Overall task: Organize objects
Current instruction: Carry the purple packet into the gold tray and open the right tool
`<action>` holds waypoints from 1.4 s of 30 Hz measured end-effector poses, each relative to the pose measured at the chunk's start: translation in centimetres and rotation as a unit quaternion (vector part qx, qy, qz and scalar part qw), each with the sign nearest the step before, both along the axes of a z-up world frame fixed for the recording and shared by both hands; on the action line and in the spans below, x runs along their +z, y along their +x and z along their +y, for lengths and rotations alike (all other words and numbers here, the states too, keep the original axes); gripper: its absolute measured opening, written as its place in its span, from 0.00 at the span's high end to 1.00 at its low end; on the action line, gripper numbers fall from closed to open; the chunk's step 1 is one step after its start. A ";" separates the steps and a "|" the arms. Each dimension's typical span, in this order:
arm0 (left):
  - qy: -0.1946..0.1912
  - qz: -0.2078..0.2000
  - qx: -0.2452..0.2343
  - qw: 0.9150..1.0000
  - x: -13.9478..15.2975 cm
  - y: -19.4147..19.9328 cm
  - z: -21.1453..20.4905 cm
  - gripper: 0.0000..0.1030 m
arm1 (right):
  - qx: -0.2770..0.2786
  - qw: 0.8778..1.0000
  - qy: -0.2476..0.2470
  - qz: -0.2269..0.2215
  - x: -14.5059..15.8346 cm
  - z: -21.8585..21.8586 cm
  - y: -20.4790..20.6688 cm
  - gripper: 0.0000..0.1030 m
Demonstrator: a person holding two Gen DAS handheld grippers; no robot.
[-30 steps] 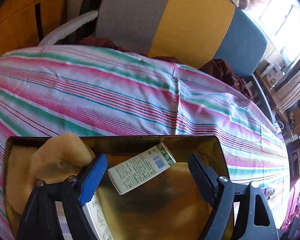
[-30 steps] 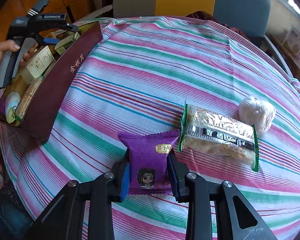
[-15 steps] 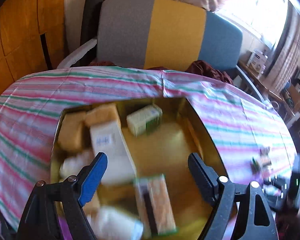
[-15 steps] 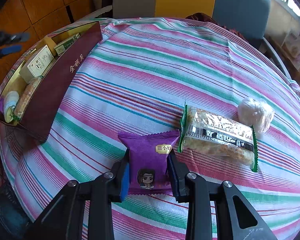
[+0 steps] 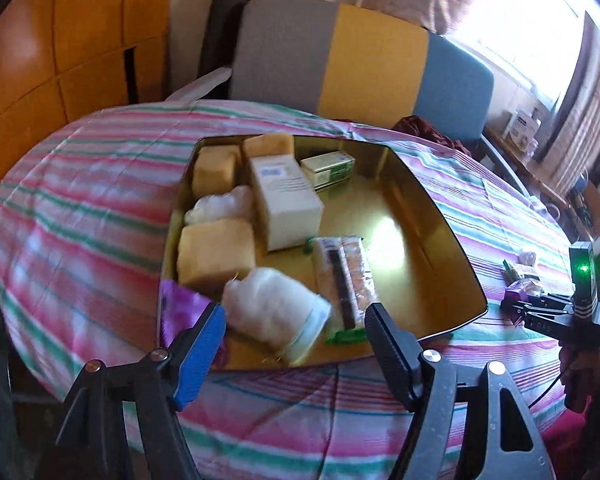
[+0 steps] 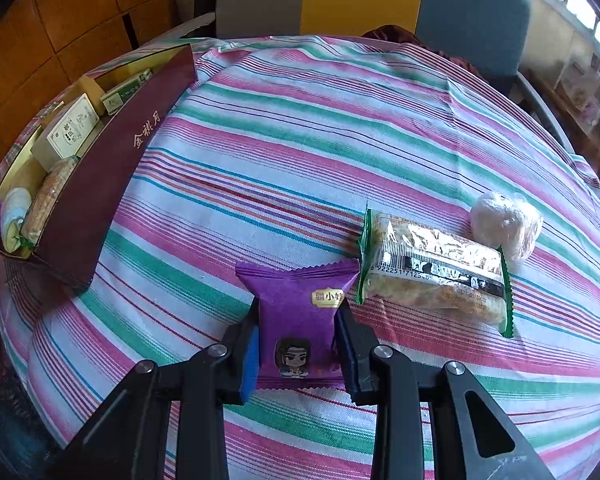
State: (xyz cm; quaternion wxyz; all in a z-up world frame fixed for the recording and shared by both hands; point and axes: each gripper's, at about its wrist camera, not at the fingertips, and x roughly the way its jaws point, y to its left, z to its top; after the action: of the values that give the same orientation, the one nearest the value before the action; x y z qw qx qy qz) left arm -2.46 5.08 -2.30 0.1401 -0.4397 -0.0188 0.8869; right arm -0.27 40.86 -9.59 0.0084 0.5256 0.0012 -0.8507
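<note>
Purple packet (image 6: 300, 320) clamped in right gripper (image 6: 298, 350); on tablecloth (image 6: 300, 140).

Right gripper (image 6: 296, 350), jaws closed against the sides of a flat purple foil snack packet (image 6: 298, 320) lying on the striped tablecloth (image 6: 300, 140) near its front edge. Just right of it lie a clear green-edged cracker packet (image 6: 432, 276) and a round white wrapped ball (image 6: 506, 226); a maroon box (image 6: 100, 184) of packaged items sits at the left edge.
</note>
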 end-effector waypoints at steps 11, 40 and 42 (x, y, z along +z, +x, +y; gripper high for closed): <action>0.005 -0.007 0.013 1.000 -1.1 0.8 -2.5 0.31 | -0.062 0.998 -0.010 -0.003 0.8 -1.2 0.5 0.69; -0.034 0.018 0.039 0.999 -1.0 0.3 -3.9 0.32 | 0.084 0.994 -0.054 0.054 7.6 -19.4 -11.8 0.69; -0.032 0.013 0.042 0.999 -1.3 0.1 -4.2 0.32 | 0.084 0.994 -0.053 0.043 6.8 -20.2 -13.1 0.69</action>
State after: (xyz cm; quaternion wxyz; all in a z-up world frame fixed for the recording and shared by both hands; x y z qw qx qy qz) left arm -2.33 0.90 -3.56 0.0887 -0.4313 -0.0066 0.8978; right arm -13.39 20.66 -2.77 0.1080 0.4852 0.0005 -0.8677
